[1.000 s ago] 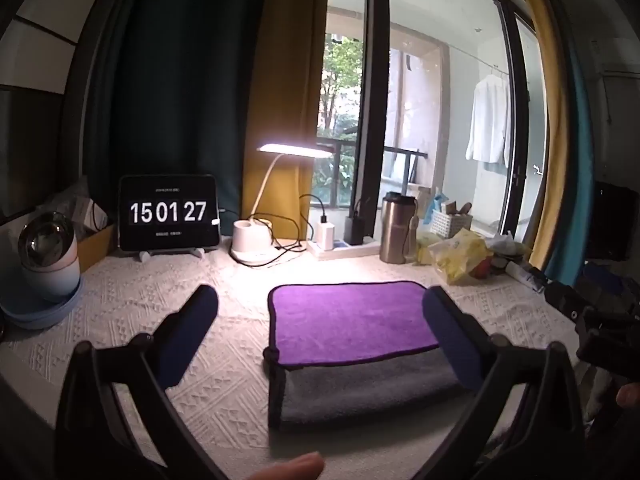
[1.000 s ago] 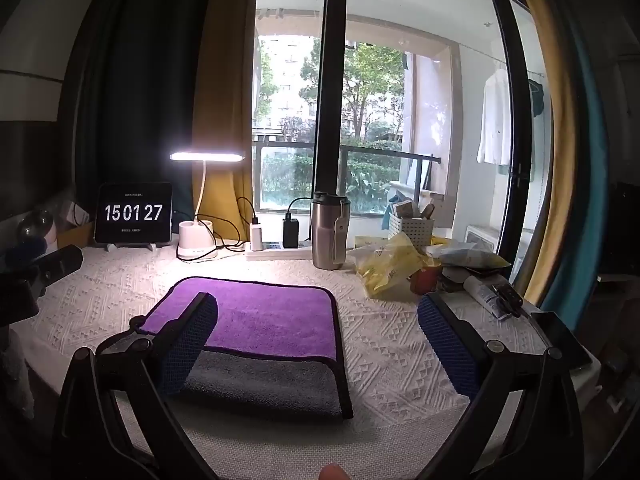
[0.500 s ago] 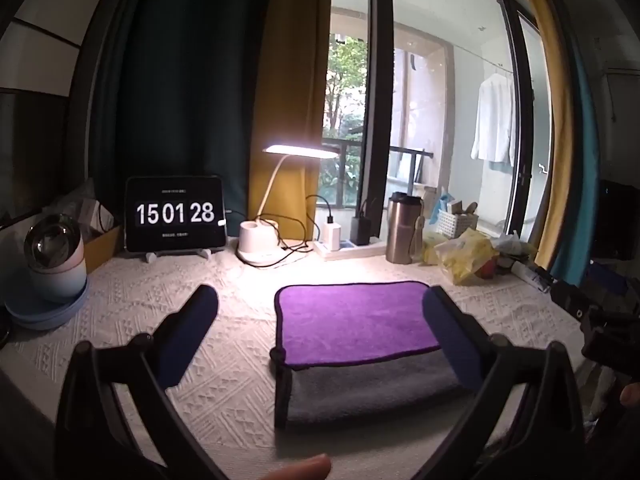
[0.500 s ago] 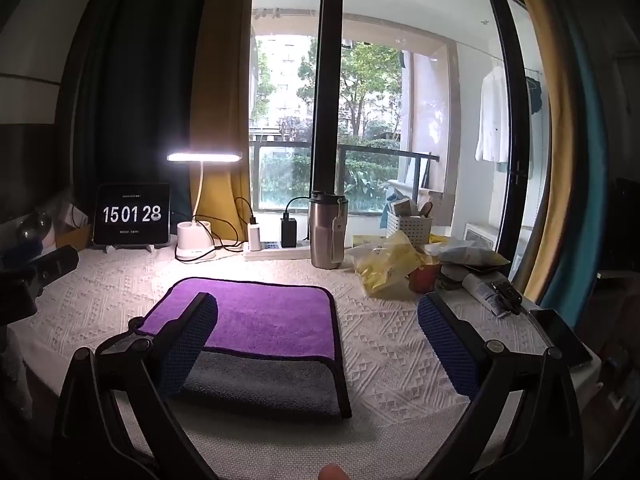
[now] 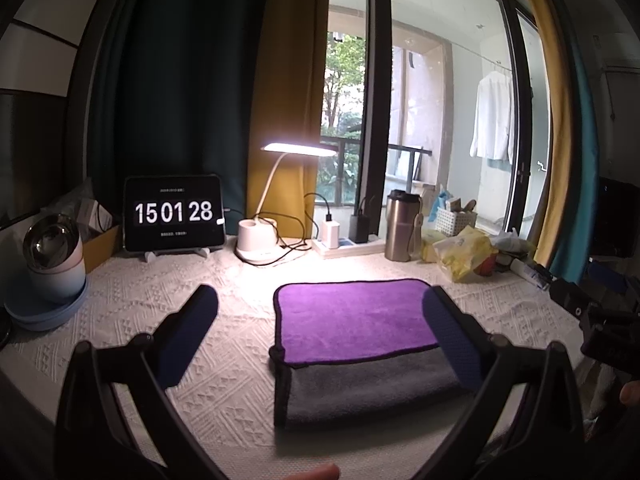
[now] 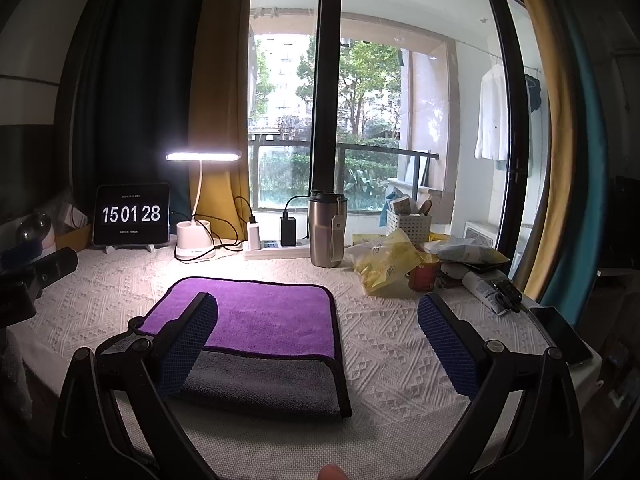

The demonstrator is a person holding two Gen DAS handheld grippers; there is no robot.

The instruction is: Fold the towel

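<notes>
Item: folded towel, tongs withdrawn

White textured tablecloth; purple-and-grey plush towel folded flat ahead of both tongs; left tongs and right tongs released, hovering. Folding seemingly complete; next, perhaps one halving grasp.

A bench under a white textured cloth carried a folded purple-and-grey towel, a tablet clock, a lit white desk lamp and a steel tumbler.

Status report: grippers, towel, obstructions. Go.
Both hand-held grippers, left and right, open, empty. Towel folded, flat on tablecloth. Nothing on it.
</notes>
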